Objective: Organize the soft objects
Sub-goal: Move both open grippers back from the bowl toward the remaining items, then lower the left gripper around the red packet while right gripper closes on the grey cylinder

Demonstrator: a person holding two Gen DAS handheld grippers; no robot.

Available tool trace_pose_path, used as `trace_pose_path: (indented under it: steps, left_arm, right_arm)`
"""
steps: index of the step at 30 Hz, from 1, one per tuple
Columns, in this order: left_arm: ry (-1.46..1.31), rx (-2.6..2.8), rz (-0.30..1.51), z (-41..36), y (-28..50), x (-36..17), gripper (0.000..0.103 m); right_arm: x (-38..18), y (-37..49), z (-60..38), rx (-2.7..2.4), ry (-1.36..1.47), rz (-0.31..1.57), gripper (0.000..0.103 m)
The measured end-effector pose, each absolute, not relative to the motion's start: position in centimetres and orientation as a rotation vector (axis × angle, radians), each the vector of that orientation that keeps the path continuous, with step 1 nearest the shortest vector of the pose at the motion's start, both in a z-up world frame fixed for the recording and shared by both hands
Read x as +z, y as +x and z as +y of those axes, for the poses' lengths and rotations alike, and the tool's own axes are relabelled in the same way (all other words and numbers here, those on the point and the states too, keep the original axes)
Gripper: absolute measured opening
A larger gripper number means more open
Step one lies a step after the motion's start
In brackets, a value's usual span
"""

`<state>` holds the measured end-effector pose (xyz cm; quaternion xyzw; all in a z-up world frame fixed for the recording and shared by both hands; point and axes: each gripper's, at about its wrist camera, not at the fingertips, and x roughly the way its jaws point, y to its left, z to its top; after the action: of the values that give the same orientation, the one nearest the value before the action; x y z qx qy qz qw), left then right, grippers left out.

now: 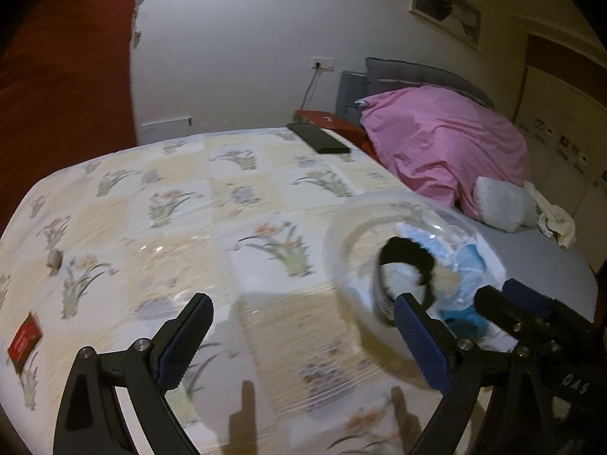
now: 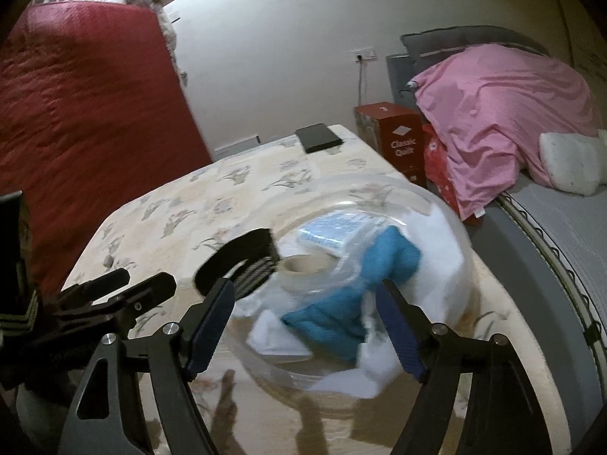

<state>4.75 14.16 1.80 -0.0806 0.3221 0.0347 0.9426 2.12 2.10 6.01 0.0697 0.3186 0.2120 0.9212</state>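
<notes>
**Clear bowl of soft goods on floral table**

Left wrist view: clear bowl (image 1: 413,265) at right on the floral tablecloth (image 1: 170,208), blurred; holds a black band (image 1: 408,256), pale blue packets (image 1: 466,254), a blue cloth (image 1: 464,320); left gripper (image 1: 303,335) released, jaws wide, nothing between them, right finger beside the bowl's near rim; right gripper (image 1: 531,314) at far right, state cannot be told here; black flat case (image 1: 318,138) at the table's far edge; small red box (image 1: 24,337) near left; pink bedding (image 1: 447,151) and grey bed beyond.

Right wrist view: the bowl (image 2: 356,276) centre; blue cloth (image 2: 356,295) over white cloth (image 2: 436,265), tape roll (image 2: 303,265), black band (image 2: 235,261) at the left rim; right gripper (image 2: 305,331) spread over the bowl, gripping nothing; red mattress (image 2: 87,113) upright at far left; red quilt box (image 2: 394,140) beside the bed.
</notes>
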Motion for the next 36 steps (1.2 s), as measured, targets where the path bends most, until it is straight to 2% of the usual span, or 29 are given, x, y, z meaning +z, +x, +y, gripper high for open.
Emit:
trace_pose_path:
  steps: [13, 19, 31, 36]
  left_arm:
    - [-0.224, 0.268, 0.671, 22.7, 0.4, 0.2, 0.098]
    - [-0.235, 0.349, 0.663, 27.0, -1.9, 0.0, 0.094]
    - [-0.268, 0.486, 0.69, 34.3, -5.3, -1.1, 0.077]
    - [-0.281, 0.491, 0.727, 36.1, -5.6, -1.9, 0.064]
  right_arm:
    - [7.3, 0.1, 9.7, 0.599, 0.047, 0.652, 0.078]
    - [7.4, -0.6, 14.1, 0.698, -0.013, 0.677, 0.078]
    - [6.1, -0.7, 22.5, 0.861, -0.121, 0.761, 0.078]
    - [5.9, -0.5, 25.2, 0.904, -0.155, 0.778, 0.078]
